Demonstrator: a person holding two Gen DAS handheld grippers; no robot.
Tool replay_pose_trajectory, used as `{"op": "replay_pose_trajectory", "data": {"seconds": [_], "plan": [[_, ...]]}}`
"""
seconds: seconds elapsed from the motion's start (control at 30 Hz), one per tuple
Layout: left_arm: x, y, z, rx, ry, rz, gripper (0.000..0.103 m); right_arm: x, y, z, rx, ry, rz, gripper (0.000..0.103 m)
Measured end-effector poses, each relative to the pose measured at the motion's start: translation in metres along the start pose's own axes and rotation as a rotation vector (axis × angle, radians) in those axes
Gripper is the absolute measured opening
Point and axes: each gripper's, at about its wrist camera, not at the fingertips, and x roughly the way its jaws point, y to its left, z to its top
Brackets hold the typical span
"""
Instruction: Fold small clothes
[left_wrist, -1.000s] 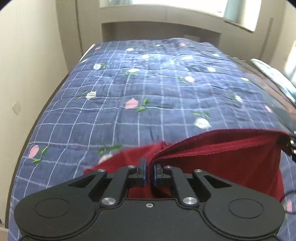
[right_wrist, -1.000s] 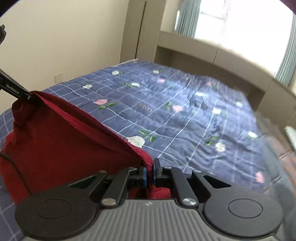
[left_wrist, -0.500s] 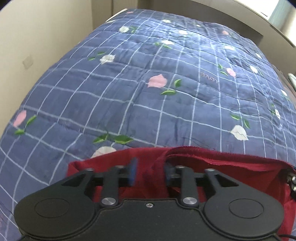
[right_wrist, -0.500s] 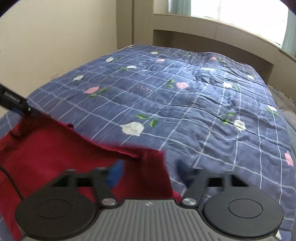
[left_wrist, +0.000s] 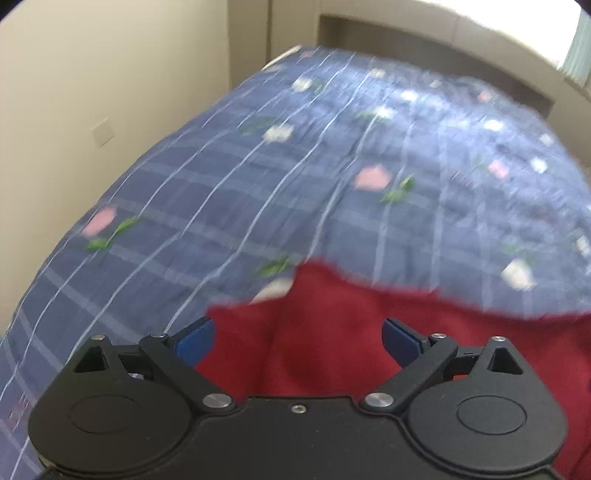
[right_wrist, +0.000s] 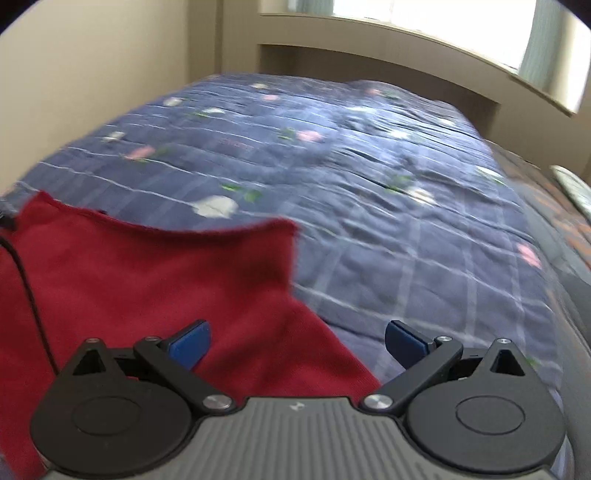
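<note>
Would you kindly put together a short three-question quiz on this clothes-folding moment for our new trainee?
1. True or false: the left gripper is clamped on the red garment.
2. What does the red garment lie on? A) wooden table B) blue floral quilt C) tiled floor
3. How do the jaws of the right gripper stand?

Key: 1. False; its jaws stand wide, pads clear of the cloth. 2. B. 3. Wide open, having just been opening, with the garment's edge below them.
</note>
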Motion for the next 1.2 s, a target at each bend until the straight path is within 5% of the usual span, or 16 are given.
{"op": "replay_pose_trajectory", "data": {"seconds": [0.27,0.37,0.73,0.9,1.2], "plan": [[0.009,0.014,-0.036,-0.054,0.066,0.130,0.099,-0.020,-0.032,-0.012,0.199,0.012,-0.220,0.103],[-0.004,0.015,-0.043,-0.081,0.041,0.133,0.100,-0.036,-0.038,-0.017,0.288,-0.007,-0.206,0.103],[-0.039,0.008,-0.076,-0.067,0.011,0.087,0.102,-0.075,0.020,-0.044,0.288,0.007,-0.071,0.102],[-0.050,0.017,-0.094,-0.050,0.045,0.045,0.102,-0.079,0.044,-0.050,0.307,0.019,-0.046,0.076],[-0.060,0.048,-0.113,-0.066,0.094,-0.010,0.102,-0.033,0.036,-0.012,0.330,-0.008,-0.039,0.063]]}}
